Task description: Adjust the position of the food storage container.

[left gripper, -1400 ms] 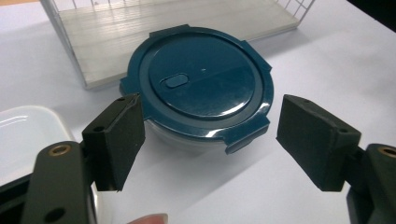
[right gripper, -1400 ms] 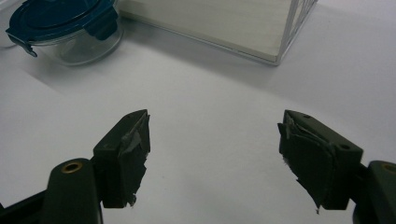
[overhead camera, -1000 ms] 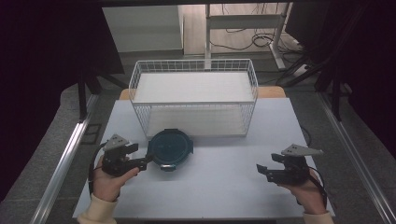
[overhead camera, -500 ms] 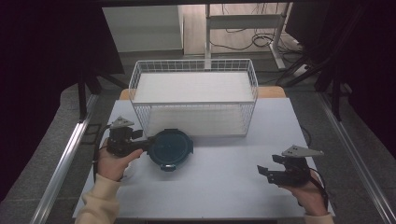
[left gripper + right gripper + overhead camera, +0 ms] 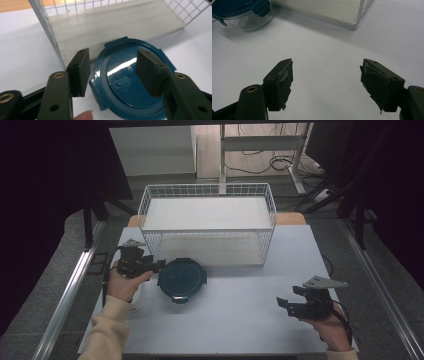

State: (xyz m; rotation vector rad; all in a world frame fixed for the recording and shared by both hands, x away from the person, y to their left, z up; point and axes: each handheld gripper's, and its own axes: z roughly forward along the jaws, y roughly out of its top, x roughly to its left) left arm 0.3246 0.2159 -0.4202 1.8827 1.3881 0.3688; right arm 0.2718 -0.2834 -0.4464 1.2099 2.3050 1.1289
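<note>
The round container (image 5: 182, 279) sits flat on the white table (image 5: 240, 320), lid up, just in front of the wire basket (image 5: 207, 222) near its left front corner. It's circular, so no real long axis; its four clip tabs stick out around the rim, one toward the basket, one toward the person. Lid is dark teal plastic, glossy, w/ a raised ring and a small oblong dimple at centre (image 5: 123, 81). From the right gripper view the body under the lid is clear and see-through, low and bowl-shaped (image 5: 242, 13).

Left gripper (image 5: 156, 265) is at the container's left edge, pointing right across the table. Its jaws have just been closing and stand half open over the lid — one pad (image 5: 80, 71) beyond the rim on the basket side, the other (image 5: 150, 71) above the lid's far half. No pad looks pressed on anything, so nothing's grasped yet.

Right gripper (image 5: 287, 305) is well apart, near the table's front right, jaws wide and empty over bare tabletop; its pads (image 5: 283, 85) are ragged black tape.

Basket: white wire grid, rectangular, w/ a pale flat board inside.
</note>
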